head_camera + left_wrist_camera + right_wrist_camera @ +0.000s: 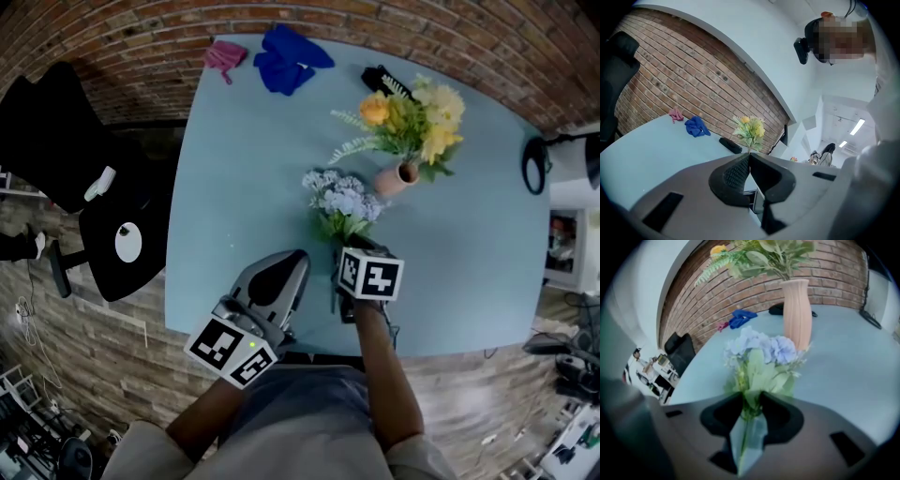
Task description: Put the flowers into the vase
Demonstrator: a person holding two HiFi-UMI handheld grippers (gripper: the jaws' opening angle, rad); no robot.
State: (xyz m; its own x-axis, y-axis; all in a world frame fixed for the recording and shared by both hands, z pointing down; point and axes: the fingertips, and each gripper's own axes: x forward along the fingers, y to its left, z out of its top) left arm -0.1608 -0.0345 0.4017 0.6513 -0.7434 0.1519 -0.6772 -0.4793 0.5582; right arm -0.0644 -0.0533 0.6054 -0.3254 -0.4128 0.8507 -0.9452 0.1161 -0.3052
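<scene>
On table (234, 169): right gripper (751, 403) spread around stems of blue flowers (761, 348), not pinching; left gripper (749, 158) pressed together, empty. Advise: clamp low on stems, lift upright toward vase (797, 310).

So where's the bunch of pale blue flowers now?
The pale blue bunch lies on the table, just left of the peach vase in the head view, stems between the right gripper's open fingers.
</scene>
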